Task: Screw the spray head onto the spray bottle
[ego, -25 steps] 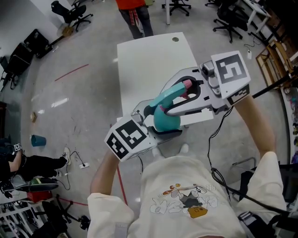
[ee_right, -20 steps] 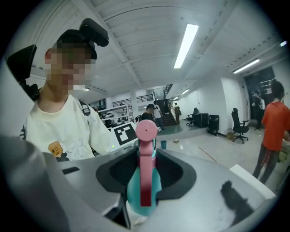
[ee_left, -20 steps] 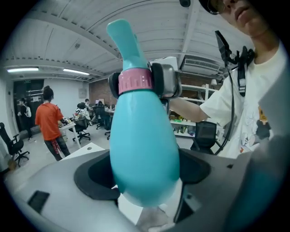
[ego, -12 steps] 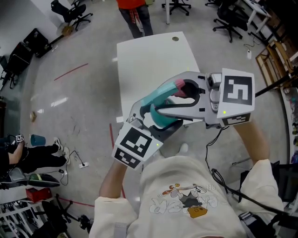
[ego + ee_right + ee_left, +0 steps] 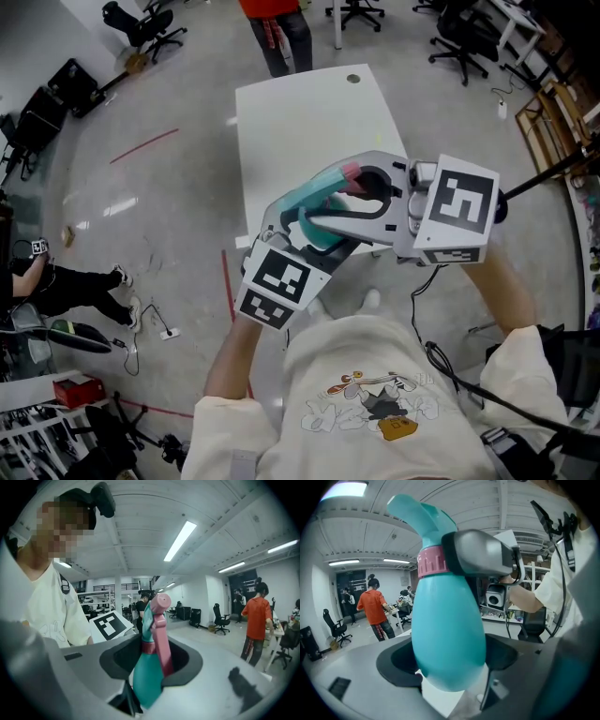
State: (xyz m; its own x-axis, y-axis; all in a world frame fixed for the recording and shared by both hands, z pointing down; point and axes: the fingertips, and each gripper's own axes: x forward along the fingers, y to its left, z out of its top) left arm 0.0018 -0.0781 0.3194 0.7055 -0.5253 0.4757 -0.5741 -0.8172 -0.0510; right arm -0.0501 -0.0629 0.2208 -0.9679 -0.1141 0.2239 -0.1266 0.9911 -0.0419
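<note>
Left gripper (image 5: 298, 240) is clenched on the belly of the teal spray bottle (image 5: 450, 634), held in the air near the white surface (image 5: 300, 122). Its smooth, probably light, slightly yielding plastic is best gripped at this widest part. Right gripper (image 5: 152, 674) is clamped on the spray head (image 5: 423, 513) beside the pink collar (image 5: 432, 565), which hides the threads.

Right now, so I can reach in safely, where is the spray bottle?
Head view, centre: the spray bottle hangs over the white table's near edge, body in the left gripper, spray head in the right gripper.
</note>
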